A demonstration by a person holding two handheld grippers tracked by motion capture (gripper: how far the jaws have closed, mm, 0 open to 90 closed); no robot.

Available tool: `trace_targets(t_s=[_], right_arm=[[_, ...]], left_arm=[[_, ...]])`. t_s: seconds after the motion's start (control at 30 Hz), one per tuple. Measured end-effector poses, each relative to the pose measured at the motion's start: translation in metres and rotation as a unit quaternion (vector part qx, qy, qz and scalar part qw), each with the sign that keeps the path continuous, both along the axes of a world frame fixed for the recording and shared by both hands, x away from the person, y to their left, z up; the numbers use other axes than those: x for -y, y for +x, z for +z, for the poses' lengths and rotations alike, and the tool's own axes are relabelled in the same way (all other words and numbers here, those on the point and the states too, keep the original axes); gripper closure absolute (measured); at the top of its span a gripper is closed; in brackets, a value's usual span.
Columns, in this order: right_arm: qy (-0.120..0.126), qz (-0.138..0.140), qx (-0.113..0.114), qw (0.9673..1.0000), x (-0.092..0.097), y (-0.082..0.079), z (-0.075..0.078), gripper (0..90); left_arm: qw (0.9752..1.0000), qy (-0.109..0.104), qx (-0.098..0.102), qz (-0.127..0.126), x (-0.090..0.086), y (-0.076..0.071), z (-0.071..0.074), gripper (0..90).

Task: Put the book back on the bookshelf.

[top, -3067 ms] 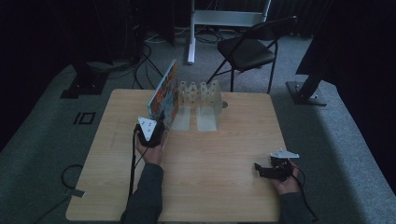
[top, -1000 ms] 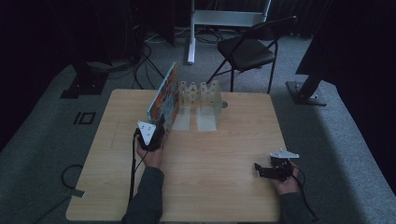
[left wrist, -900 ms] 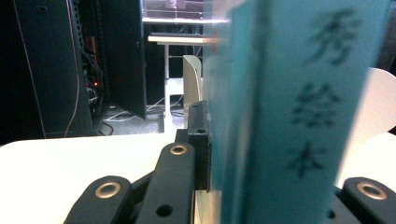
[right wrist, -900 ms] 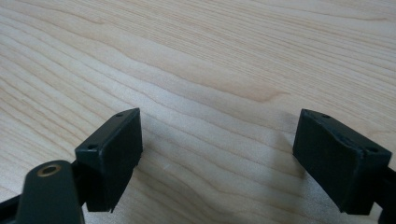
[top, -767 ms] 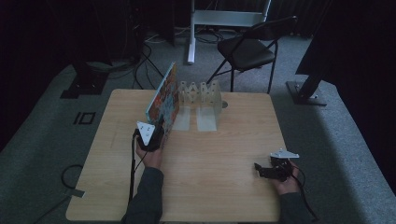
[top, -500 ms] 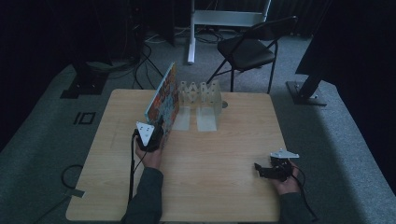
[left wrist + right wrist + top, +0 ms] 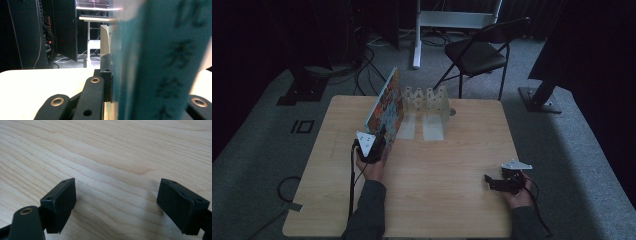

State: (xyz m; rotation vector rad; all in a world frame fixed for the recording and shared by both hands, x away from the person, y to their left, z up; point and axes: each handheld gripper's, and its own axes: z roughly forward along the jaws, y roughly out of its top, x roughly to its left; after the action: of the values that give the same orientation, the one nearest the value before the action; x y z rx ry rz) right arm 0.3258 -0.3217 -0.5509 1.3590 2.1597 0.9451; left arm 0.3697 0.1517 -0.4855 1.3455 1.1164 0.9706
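Teal-spined book (image 7: 160, 62) stands clamped in our left gripper (image 7: 371, 146), aimed at the rack (image 7: 427, 100) at one o'clock; right gripper (image 7: 508, 181) rests with jaws open on the desk (image 7: 452, 170).

A clear rack (image 7: 428, 100) with zigzag slots stands on the wooden table (image 7: 447, 200), just ahead and to the right of the left claw, well apart from the right one. Beyond the table's far edge, ahead of both claws, a black folding chair (image 7: 479, 55) sits on grey carpet (image 7: 572, 150). A white stand (image 7: 447, 20) rises behind the chair. Black cables (image 7: 372, 55) lie on the floor far ahead of the left claw.
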Motion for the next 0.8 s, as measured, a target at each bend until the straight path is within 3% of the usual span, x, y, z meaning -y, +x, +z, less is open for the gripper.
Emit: trace_targets(t_s=[0.57,0.8], right_arm=[[0.000,0.000,0.000,1.0000,0.0000,0.0000,0.0000,15.7],[0.000,0.000,0.000,1.0000,0.0000,0.0000,0.0000,15.7]], left_arm=[[1.0000,0.003,0.006,-0.003,-0.0019,0.0006,-0.0019,79.6],[0.9999,0.009,0.010,0.001,-0.0023,0.0006,-0.0021,74.6]])
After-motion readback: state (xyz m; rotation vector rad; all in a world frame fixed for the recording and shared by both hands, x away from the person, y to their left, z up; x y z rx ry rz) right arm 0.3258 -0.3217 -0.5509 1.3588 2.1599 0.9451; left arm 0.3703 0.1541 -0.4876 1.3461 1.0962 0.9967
